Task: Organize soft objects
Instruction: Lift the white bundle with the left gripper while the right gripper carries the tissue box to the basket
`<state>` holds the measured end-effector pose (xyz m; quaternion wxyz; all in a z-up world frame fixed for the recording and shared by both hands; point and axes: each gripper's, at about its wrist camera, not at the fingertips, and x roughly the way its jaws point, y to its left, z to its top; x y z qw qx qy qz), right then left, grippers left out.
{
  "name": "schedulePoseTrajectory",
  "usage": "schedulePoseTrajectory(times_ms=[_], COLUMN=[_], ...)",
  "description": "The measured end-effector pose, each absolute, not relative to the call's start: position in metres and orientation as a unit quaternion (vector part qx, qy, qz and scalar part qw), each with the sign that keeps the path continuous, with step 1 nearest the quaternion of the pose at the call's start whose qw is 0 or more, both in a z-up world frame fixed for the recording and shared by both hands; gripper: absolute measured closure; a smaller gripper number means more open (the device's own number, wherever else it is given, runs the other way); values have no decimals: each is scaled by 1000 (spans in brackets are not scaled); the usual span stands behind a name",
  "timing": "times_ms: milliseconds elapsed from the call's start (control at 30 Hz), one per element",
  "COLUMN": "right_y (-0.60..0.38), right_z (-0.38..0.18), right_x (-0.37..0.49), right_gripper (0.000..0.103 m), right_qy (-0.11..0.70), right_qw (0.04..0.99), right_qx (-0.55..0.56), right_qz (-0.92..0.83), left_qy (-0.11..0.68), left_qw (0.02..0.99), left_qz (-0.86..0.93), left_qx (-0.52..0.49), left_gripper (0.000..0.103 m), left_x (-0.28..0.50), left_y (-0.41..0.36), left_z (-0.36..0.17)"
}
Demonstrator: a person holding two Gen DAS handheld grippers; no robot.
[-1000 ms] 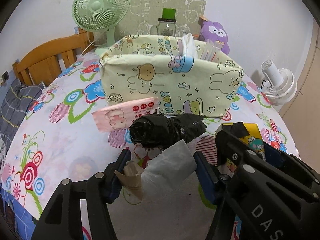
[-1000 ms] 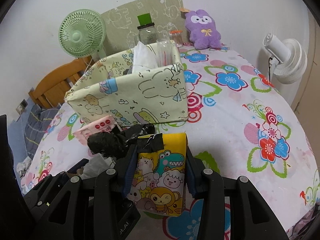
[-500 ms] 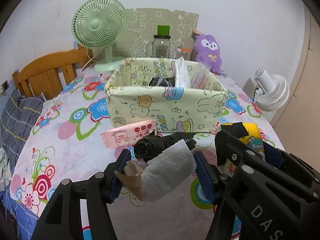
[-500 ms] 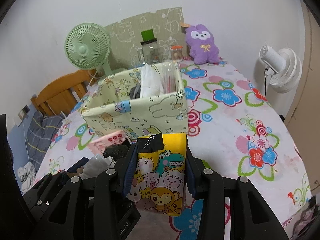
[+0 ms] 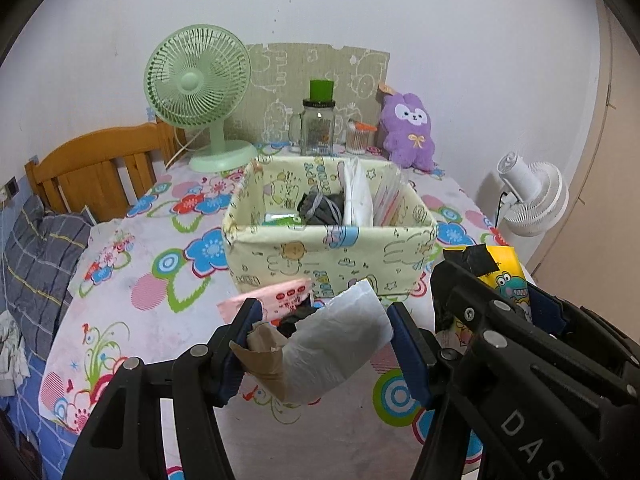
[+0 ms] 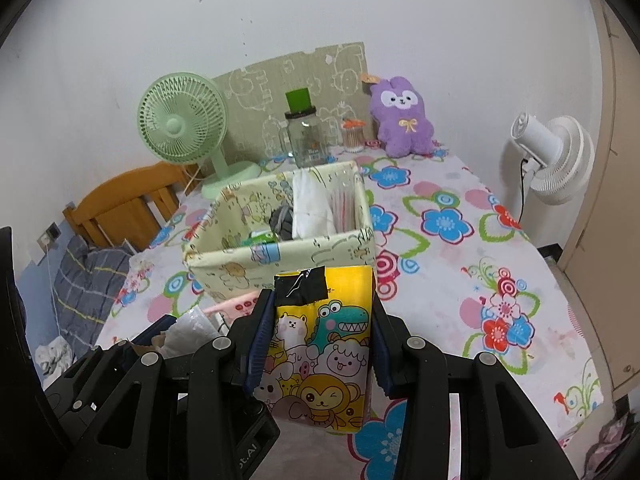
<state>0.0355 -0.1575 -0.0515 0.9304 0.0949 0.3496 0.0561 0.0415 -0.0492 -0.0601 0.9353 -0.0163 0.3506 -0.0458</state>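
Observation:
My left gripper (image 5: 320,344) is shut on a white plastic roll with a brown paper core (image 5: 328,344), held above the table. My right gripper (image 6: 318,332) is shut on a yellow cartoon-animal pack (image 6: 324,344) with black tape at its top; that pack (image 5: 500,276) also shows at the right of the left wrist view. Ahead stands a pale yellow fabric bin (image 5: 332,256), also (image 6: 280,256), holding white, grey and green soft items. A pink tissue pack (image 5: 280,296) lies in front of the bin, with a black bundle (image 5: 294,320) mostly hidden behind the roll.
A green desk fan (image 5: 198,92), a glass jar with a green lid (image 5: 318,128), a small cup (image 5: 358,140) and a purple plush (image 5: 408,132) line the back. A white fan (image 5: 532,200) stands at the right, a wooden chair (image 5: 92,172) at the left. The floral tablecloth (image 6: 460,264) spreads wide.
Both grippers have risen with their loads, so the bin's inside now shows. The black bundle and pink pack stay on the table, now lower behind the roll.

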Motion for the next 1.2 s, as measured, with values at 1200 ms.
schedulePoseTrajectory(times_ms=[1200], right_y=[-150], right_z=[-8], right_x=[86], right_gripper=[57], right_qy=[318], right_qw=[942], right_qx=[82], right_qz=[67], left_qy=[311], left_qw=[949], left_qz=[-41], left_qx=[-2], left_gripper=[37], left_x=[88], left_y=[-44], left_z=[-17])
